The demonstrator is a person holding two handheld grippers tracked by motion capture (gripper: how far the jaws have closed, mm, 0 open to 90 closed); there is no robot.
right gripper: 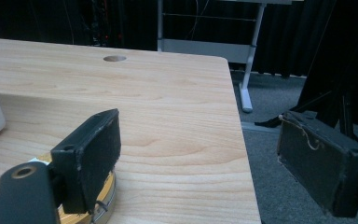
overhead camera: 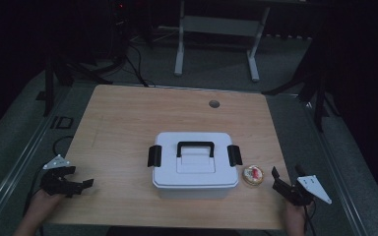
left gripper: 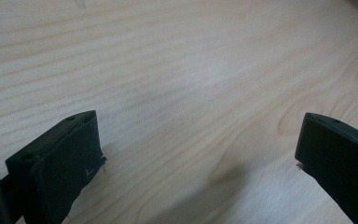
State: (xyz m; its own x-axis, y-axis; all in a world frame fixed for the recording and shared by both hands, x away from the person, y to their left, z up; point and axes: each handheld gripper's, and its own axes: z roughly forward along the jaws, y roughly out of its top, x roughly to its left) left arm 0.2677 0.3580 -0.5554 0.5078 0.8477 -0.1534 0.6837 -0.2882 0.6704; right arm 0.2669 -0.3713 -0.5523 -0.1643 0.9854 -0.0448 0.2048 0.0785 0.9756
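The left gripper (left gripper: 198, 163) is hovering over the pale wooden table (left gripper: 177, 70) — one black jaw sitting at seven o'clock, the other at four — standing wide apart with bare wood between.

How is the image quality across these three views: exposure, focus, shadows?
High view: dim and underexposed, surroundings nearly black, though the white lidded box and the table read clearly. Left gripper view: bright, woodgrain soft and slightly washed out, a faint shadow between the open jaws. Right gripper view: table well lit, background dark, near jaws slightly soft.
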